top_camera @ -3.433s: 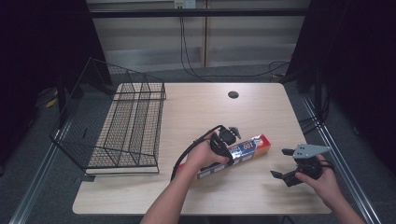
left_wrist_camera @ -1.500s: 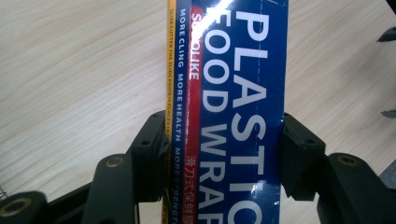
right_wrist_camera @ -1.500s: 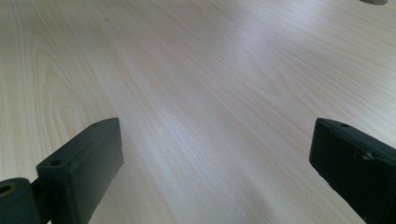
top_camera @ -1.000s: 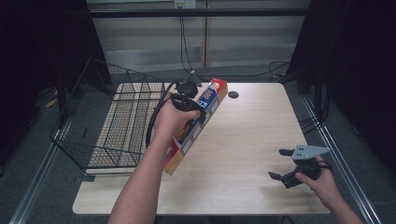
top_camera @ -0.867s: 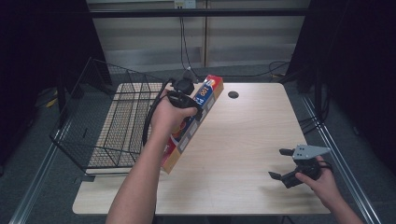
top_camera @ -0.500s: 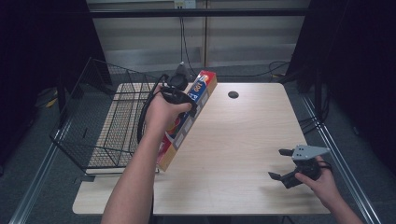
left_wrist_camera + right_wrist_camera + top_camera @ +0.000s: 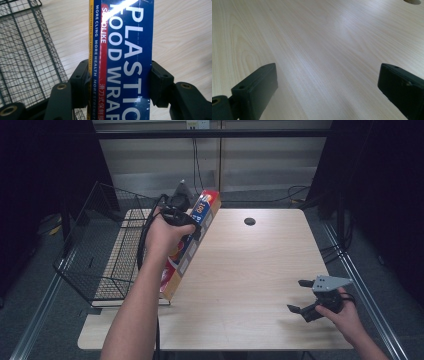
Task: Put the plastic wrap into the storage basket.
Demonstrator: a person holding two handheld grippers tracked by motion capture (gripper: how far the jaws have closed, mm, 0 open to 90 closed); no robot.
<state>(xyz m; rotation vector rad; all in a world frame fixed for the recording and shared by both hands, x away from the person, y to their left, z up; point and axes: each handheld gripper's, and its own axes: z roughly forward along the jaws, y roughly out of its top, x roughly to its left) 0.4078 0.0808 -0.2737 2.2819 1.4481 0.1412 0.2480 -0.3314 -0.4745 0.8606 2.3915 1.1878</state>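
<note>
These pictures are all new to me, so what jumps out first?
First, the long blue and red plastic wrap box, held slanting above the table's left part, clamped in the left tongs. Beside it, at the table's left edge, sits a black wire basket. Near the right front corner, the right tongs are open over bare wood.

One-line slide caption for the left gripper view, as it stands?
Left gripper clamps a blue plastic wrap box between its fingers, wire basket beside it.

Table (image 7: 260, 270) pale matt wood grain; wrap box (image 7: 125, 50) glossy printed card; basket (image 7: 100, 255) dark wire mesh.
</note>
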